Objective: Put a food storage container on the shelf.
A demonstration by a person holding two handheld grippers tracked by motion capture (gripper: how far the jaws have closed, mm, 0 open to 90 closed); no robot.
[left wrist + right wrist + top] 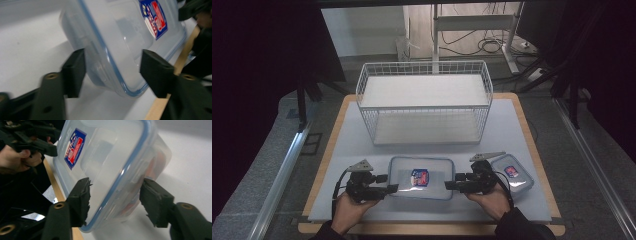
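Note:
A large clear lidded container with a blue rim and a red-and-blue label lies near the front of the pale mat. My left gripper is at its left end. In the left gripper view the left gripper has its jaws on either side of that end of the container, pads against wall and lid. My right gripper is at the right end. In the right gripper view the right gripper has its pads pressing the container on both sides.
A white wire basket stands at the back of the mat, its open front facing me. A smaller clear container with the same label sits just right of my right hand. The wooden table edge runs close behind my hands.

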